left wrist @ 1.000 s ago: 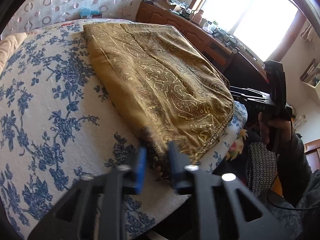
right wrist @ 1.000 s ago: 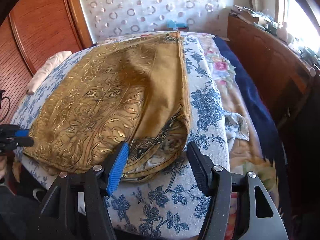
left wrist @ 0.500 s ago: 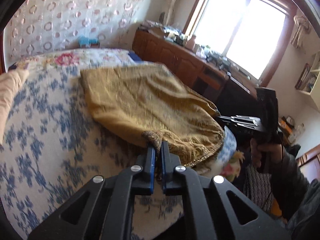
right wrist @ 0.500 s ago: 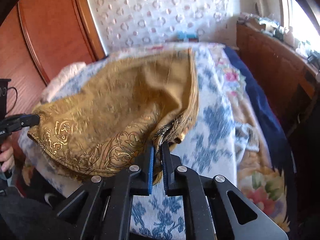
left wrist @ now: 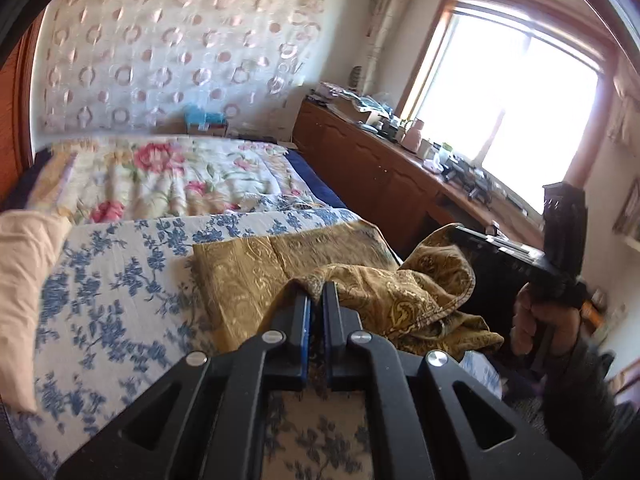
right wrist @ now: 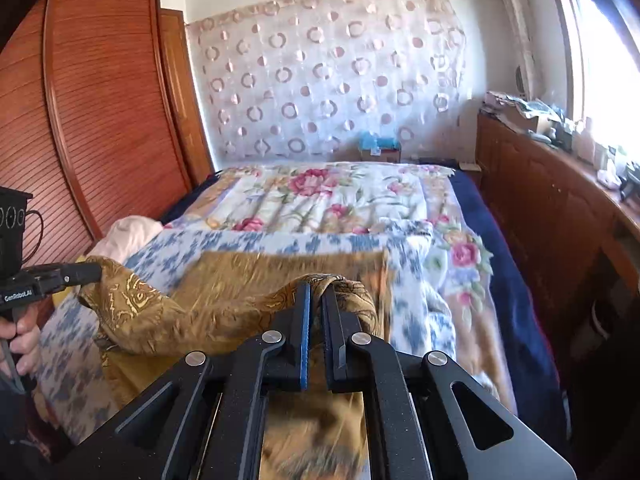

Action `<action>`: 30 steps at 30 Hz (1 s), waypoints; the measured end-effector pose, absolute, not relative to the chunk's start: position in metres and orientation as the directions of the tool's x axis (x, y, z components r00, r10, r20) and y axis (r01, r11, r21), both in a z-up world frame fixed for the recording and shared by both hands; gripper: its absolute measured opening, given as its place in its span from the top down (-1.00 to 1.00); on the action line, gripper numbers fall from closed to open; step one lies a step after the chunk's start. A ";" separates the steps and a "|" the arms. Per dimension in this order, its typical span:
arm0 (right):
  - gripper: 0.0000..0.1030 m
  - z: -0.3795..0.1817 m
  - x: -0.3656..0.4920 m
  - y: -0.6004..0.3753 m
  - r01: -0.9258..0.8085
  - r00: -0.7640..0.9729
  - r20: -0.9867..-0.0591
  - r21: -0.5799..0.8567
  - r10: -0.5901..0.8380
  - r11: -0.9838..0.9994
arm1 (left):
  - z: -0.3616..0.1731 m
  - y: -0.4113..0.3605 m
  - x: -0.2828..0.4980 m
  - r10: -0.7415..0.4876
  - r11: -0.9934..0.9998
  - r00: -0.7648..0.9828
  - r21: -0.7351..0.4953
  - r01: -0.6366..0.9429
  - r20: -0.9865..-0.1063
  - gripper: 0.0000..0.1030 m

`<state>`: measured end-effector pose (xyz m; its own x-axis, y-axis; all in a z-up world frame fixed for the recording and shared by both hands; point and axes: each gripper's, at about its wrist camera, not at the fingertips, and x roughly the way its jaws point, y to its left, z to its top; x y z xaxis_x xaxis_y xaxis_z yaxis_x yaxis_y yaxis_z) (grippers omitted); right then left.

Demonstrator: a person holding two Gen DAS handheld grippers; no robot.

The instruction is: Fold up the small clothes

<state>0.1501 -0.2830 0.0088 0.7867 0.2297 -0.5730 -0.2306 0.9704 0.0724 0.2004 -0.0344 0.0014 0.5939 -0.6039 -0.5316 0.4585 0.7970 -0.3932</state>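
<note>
Here one gold patterned cloth lies on the bed, on top of a white cover with blue flowers; a second cover with pink flowers spreads over the far half of the bed. Two grippers are in use, each held by one hand. The left gripper has its fingers pinched almost together on one near corner of the cloth, so only a thin slit shows between the blue pads. The right gripper is in the same state: its fingers are closed tight on the other near corner, with gold fabric bunched over the tips. Both corners are lifted off the bed, and the near edge of the cloth hangs slack between them, while the far part lies flat on the blue-flowered cover. From the left gripper's camera the right hand shows at the right, gripping its black handle; from the right gripper's camera the left hand shows at the far left. One cream pillow rests at the left edge of the bed. One long wooden counter runs along the right wall under one bright window, with small clutter on it too blurred to count.
</note>
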 end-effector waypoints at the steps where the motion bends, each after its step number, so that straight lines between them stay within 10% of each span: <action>1: 0.95 0.007 0.162 -0.283 -0.233 0.780 -0.582 0.073 0.231 0.970 | 0.001 -0.035 0.207 -0.607 0.795 0.591 -0.400 0.456 -0.532 0.96; 12: 0.92 -0.035 0.291 -0.290 -0.257 0.644 -0.735 0.053 0.212 0.965 | -0.035 -0.043 0.300 -0.507 0.861 0.588 -0.348 0.370 -0.630 0.96; 18: -0.01 -0.018 0.285 -0.306 -0.201 0.712 -0.689 -0.011 0.138 0.980 | -0.063 -0.041 0.319 -0.499 0.863 0.530 -0.341 0.372 -0.685 0.95; 30: -0.04 -0.023 0.181 -0.249 -0.437 0.633 -0.718 -0.024 0.288 0.899 | -0.013 -0.025 0.281 -0.469 0.869 0.597 -0.217 0.446 -0.651 0.72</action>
<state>0.1809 -0.2485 -0.0226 0.6334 0.2880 -0.7183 -0.4365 0.8994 -0.0243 0.2810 -0.0252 -0.0129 0.5972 -0.4688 -0.6509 0.4456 0.8686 -0.2168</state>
